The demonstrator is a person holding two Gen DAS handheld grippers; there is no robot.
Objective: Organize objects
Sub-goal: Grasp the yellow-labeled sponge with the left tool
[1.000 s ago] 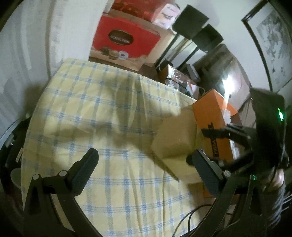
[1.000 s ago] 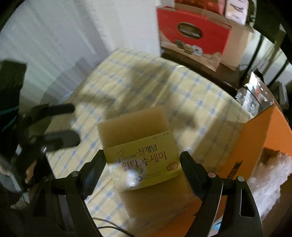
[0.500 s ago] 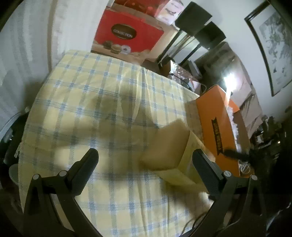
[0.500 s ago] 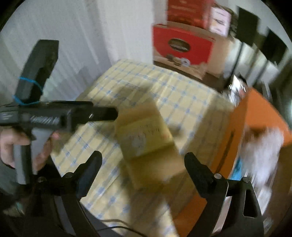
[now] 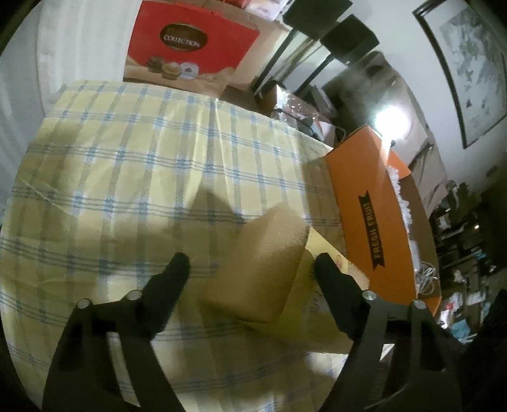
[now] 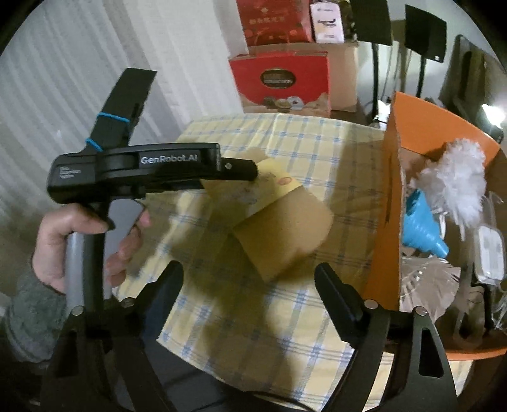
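A tan sponge pack (image 5: 263, 263) with a yellow label lies tilted on the yellow checked tablecloth (image 5: 126, 158), close to the orange FRESH FRUIT box (image 5: 370, 218). My left gripper (image 5: 252, 269) is open, with one finger on each side of the pack. In the right wrist view its tip touches the label end of the sponge pack (image 6: 282, 222). My right gripper (image 6: 250, 279) is open and holds nothing, just short of the pack. Inside the orange box (image 6: 389, 190) are a white duster (image 6: 453, 180) and a blue funnel (image 6: 424, 231).
A red COLLECTION carton (image 5: 187, 47) stands beyond the table's far edge, with black stands (image 5: 332, 28) to its right. A person's hand (image 6: 79, 241) holds the left gripper's handle off the table's left edge. Cluttered shelves lie to the far right.
The sponge pack has left the right gripper's fingers and lies on the cloth. The right gripper has drawn back. The left gripper has moved in around the pack.
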